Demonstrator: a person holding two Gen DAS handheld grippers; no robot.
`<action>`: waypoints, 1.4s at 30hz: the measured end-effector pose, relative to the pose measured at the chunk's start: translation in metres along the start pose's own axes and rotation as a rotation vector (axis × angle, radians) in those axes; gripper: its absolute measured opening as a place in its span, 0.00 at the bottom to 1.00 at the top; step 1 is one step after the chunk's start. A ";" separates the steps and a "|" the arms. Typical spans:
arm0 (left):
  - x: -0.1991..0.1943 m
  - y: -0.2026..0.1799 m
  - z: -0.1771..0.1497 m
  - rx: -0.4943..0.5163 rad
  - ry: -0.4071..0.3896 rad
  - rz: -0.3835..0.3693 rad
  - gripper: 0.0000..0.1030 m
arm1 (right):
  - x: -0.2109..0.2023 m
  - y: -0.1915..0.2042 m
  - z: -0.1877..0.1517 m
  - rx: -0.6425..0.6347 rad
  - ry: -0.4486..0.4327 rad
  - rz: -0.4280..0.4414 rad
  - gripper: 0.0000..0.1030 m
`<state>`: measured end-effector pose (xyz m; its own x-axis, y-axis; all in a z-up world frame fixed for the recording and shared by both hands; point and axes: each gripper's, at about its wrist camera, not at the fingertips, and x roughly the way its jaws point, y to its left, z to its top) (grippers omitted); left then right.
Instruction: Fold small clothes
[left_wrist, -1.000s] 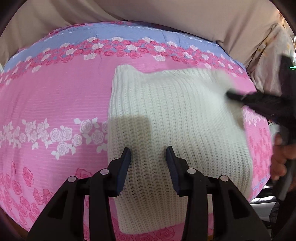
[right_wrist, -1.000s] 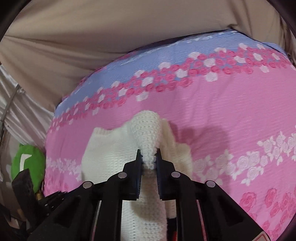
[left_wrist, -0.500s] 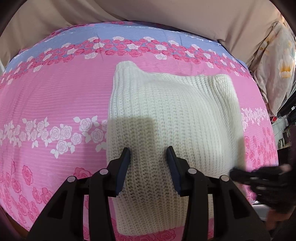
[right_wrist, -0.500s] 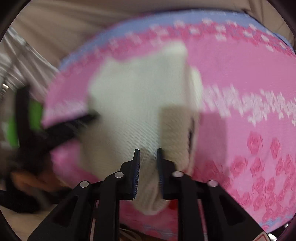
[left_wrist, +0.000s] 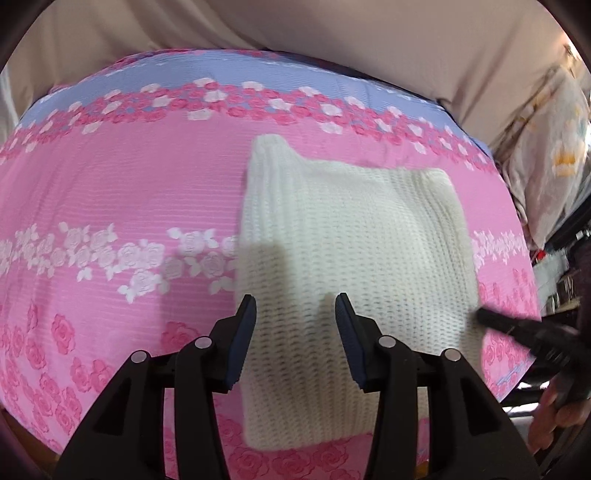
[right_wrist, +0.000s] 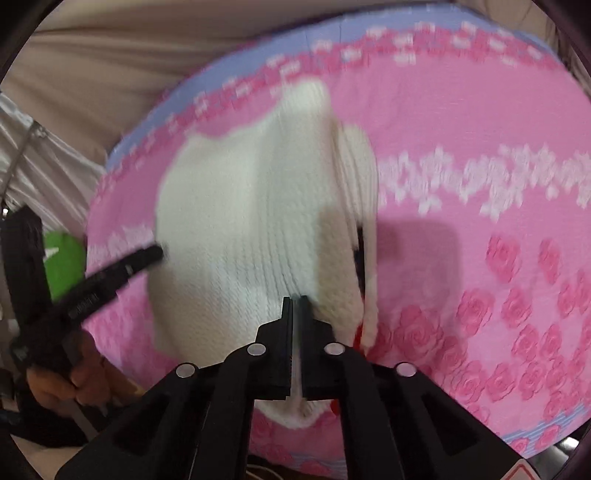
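White knit garment lies folded on the pink floral bedcover; left gripper hovers open above its near part, while right gripper pinches the near edge, apparently to fold it

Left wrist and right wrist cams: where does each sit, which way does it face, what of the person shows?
Left wrist: on the left gripper, looking steeply down at the white knit sweater on the pink floral bedspread; jaws open, the right gripper and hand at right.
Right wrist: on the right gripper, looking steeply down, jaws nearly shut with a sliver of white between; the left gripper and hand at left.
Shared: sweater, bedspread, each other's gripper.
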<state>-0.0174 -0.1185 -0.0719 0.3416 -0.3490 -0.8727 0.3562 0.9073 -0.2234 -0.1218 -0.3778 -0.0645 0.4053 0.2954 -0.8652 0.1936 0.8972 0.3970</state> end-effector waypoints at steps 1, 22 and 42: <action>0.001 0.003 0.000 -0.005 0.007 0.006 0.42 | -0.007 0.004 0.006 -0.004 -0.031 -0.006 0.11; -0.008 0.006 -0.007 -0.043 -0.008 0.016 0.44 | 0.024 -0.006 0.041 0.006 -0.025 -0.144 0.23; 0.055 0.035 -0.004 -0.357 0.170 -0.229 0.79 | 0.059 -0.045 0.000 0.358 0.094 0.163 0.88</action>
<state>0.0104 -0.1053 -0.1292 0.1309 -0.5337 -0.8355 0.0735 0.8457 -0.5286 -0.1069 -0.4008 -0.1335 0.3760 0.4681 -0.7997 0.4394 0.6698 0.5986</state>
